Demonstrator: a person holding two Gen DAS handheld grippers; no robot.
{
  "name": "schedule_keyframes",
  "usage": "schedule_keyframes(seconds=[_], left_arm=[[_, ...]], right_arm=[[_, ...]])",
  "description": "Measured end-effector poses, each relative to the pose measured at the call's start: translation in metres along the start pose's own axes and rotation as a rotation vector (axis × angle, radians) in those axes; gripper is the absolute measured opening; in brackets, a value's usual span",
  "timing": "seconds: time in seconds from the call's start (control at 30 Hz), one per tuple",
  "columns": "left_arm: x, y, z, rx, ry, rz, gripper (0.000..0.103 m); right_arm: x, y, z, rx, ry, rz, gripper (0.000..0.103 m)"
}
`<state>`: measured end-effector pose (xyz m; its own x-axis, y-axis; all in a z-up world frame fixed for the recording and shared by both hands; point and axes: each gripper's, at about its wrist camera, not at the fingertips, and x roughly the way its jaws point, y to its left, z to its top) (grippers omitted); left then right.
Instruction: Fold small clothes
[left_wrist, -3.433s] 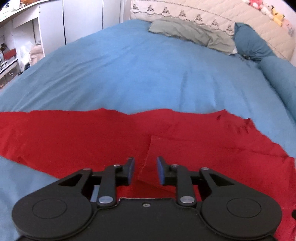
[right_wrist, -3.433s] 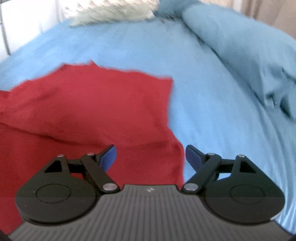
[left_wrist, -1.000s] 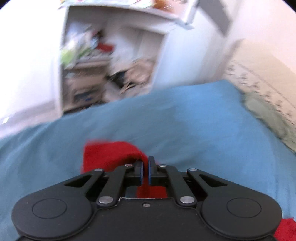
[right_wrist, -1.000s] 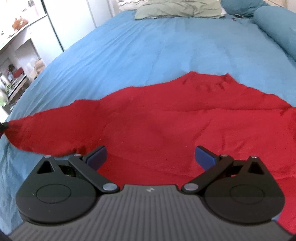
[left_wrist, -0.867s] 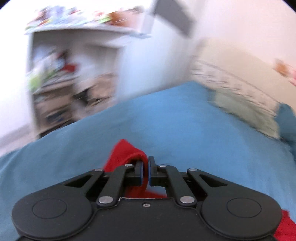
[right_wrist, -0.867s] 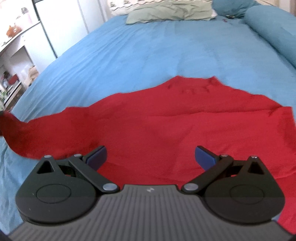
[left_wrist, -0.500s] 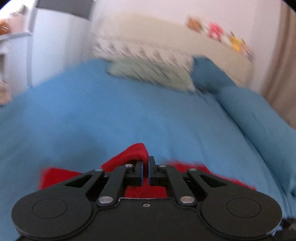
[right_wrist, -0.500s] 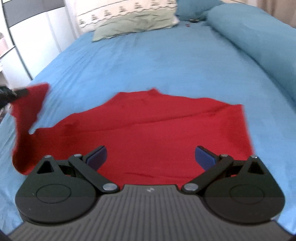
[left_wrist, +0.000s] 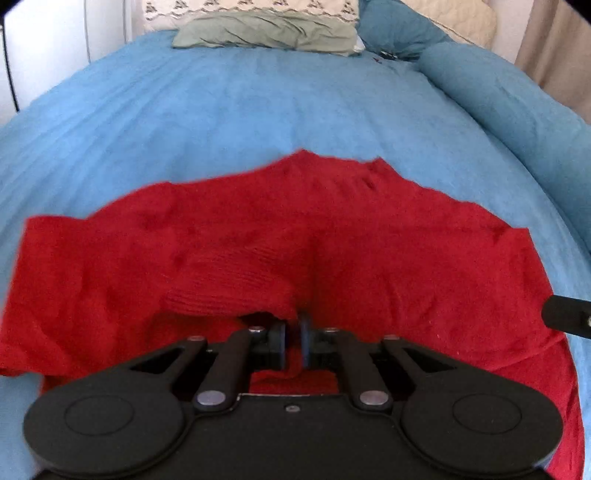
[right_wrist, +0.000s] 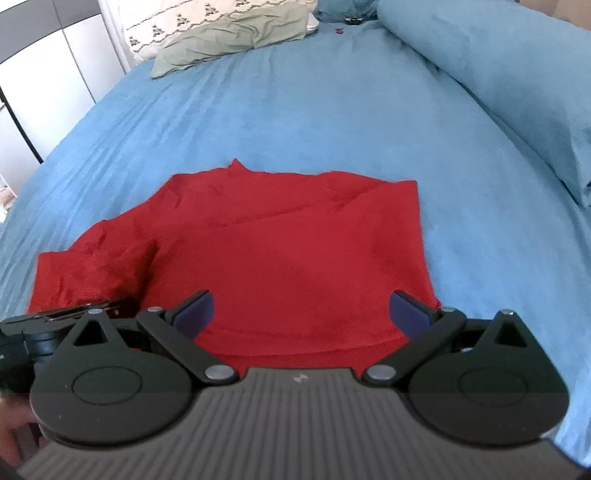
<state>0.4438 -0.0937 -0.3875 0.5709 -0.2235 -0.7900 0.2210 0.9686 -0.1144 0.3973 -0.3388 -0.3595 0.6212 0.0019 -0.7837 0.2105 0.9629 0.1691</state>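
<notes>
Left wrist view: my left gripper (left_wrist: 291, 341) is low over the red garment (left_wrist: 369, 258), which lies spread on the blue bed cover (left_wrist: 221, 103). Jaws are narrow and opening; a folded-over flap of the red cloth (left_wrist: 236, 284) sits right at the fingertips, some fabric between them, pads look just off it. A green pillow (left_wrist: 266, 33) lies at the head of the bed, well apart. A black piece at the right edge is probably my other gripper.

Right wrist view: my right gripper (right_wrist: 301, 314) hovers wide, nothing between the jaws, over the near hem of the red garment (right_wrist: 295, 258). The left side of the garment is doubled inward, so it now sits as a rough rectangle mid-bed.

Step, as I judge it: releasing the left-side fold. Next move likely calls for clearing the left gripper without dragging the flap, then taking a near or right edge for the next fold.
</notes>
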Motion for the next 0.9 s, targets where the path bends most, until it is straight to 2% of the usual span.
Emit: schedule_keyframes(seconds=[0.03, 0.1, 0.13, 0.17, 0.3, 0.47, 0.57, 0.67, 0.87, 0.9], left_arm=[[-0.007, 0.005, 0.0, -0.007, -0.006, 0.011, 0.059], [-0.026, 0.015, 0.0, -0.035, -0.037, 0.025, 0.093], [-0.036, 0.02, -0.001, -0.045, -0.062, 0.032, 0.096], [-0.046, 0.028, -0.001, -0.05, -0.079, 0.042, 0.096], [-0.067, 0.061, -0.006, -0.055, -0.062, 0.141, 0.096], [-0.069, 0.106, -0.019, -0.097, -0.033, 0.207, 0.096], [-0.066, 0.125, -0.029, -0.115, -0.012, 0.231, 0.096], [-0.069, 0.139, -0.038, -0.162, -0.001, 0.22, 0.096], [-0.075, 0.151, -0.05, -0.181, 0.014, 0.221, 0.096], [-0.074, 0.151, -0.051, -0.181, 0.02, 0.218, 0.096]], right_arm=[[-0.001, 0.002, 0.002, 0.001, -0.001, 0.015, 0.103], [-0.005, 0.007, 0.006, 0.001, 0.002, 0.055, 0.103], [-0.007, 0.011, 0.009, -0.006, 0.0, 0.074, 0.103], [-0.008, 0.018, 0.012, -0.018, -0.001, 0.086, 0.103], [-0.01, 0.051, 0.019, -0.108, 0.006, 0.14, 0.103], [0.011, 0.109, 0.014, -0.269, 0.042, 0.206, 0.103], [0.03, 0.145, 0.003, -0.381, 0.057, 0.198, 0.103], [0.049, 0.167, -0.009, -0.439, 0.078, 0.167, 0.103], [0.084, 0.2, -0.021, -0.481, 0.088, 0.084, 0.077], [0.088, 0.203, -0.022, -0.483, 0.081, 0.074, 0.07]])
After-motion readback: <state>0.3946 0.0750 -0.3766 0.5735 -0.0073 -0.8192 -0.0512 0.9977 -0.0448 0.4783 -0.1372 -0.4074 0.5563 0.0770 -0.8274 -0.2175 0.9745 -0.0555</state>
